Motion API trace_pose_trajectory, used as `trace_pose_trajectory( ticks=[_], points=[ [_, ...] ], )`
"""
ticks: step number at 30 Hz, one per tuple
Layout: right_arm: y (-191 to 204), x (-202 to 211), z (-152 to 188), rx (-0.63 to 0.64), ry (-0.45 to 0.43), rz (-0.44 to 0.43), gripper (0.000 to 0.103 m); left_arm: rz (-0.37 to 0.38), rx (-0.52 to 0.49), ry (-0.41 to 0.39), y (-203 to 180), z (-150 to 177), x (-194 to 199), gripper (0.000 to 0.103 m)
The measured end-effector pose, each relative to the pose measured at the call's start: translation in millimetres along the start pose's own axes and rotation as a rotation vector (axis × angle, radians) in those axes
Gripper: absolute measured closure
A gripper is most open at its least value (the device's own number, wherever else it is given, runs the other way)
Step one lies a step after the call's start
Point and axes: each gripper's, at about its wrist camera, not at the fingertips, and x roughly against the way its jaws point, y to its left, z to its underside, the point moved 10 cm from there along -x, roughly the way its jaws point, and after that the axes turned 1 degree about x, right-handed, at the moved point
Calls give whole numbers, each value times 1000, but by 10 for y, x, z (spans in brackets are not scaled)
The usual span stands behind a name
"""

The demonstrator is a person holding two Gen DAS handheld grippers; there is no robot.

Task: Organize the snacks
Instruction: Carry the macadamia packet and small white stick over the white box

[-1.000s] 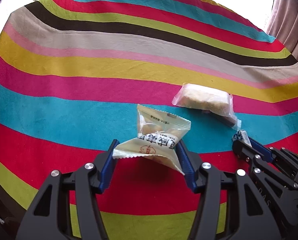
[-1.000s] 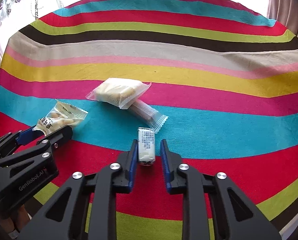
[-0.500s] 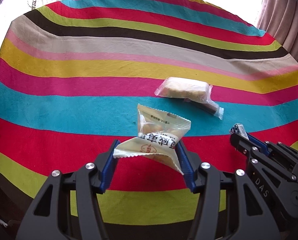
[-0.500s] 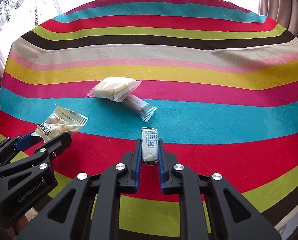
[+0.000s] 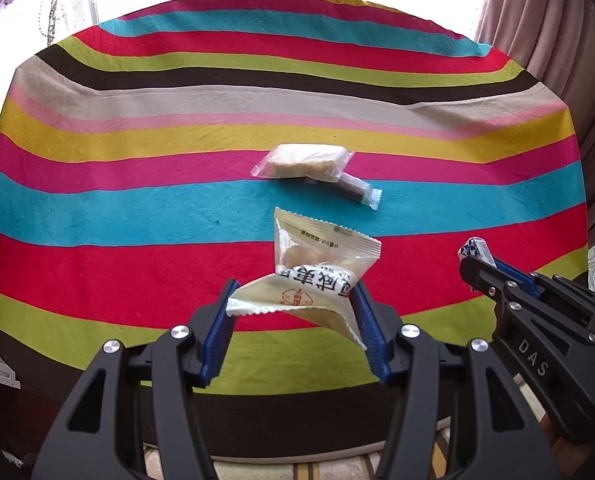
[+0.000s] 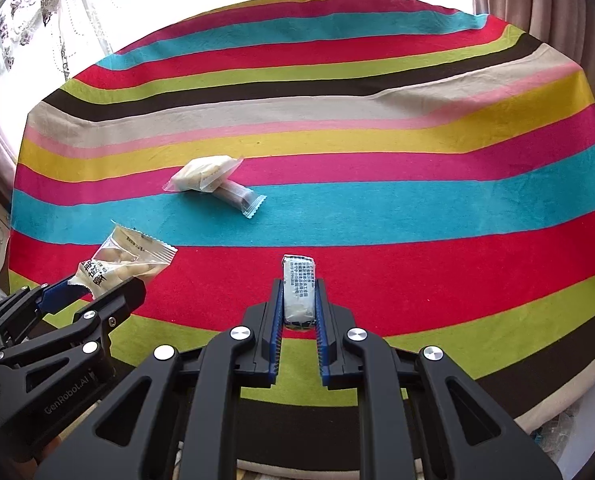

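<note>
Left gripper clamped on cream snack packet; right gripper pinching small blue-printed bar. Two wrapped snacks overlapping at frame centre on striped cloth, straight ahead, slightly nearer left gripper, long axes crosswise.

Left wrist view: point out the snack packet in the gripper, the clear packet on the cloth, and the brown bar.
snack packet (image 5: 317, 276), left wrist view, printed front
clear packet (image 5: 303, 161), left wrist view, middle
brown bar (image 5: 355, 188), left wrist view, wrapper middle

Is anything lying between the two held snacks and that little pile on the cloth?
Nothing visible. Only bare striped cloth lies between the two stacked packets and both the cream packet and the small bar.
</note>
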Motion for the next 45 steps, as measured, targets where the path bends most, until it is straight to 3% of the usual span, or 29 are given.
trace_pose_trajectory(
  ticks=[21, 35, 45],
  points=[
    [-1057, 567, 496, -153, -15, 45, 89, 82, -191, 19, -1091, 274, 211, 47],
    [-2126, 799, 1230, -286, 34, 164, 88, 191, -378, 48, -2095, 606, 357, 47],
    [-2744, 1015, 1610, -370, 47, 260, 88, 300, -539, 108, -2806, 1074, 508, 47]
  ],
)
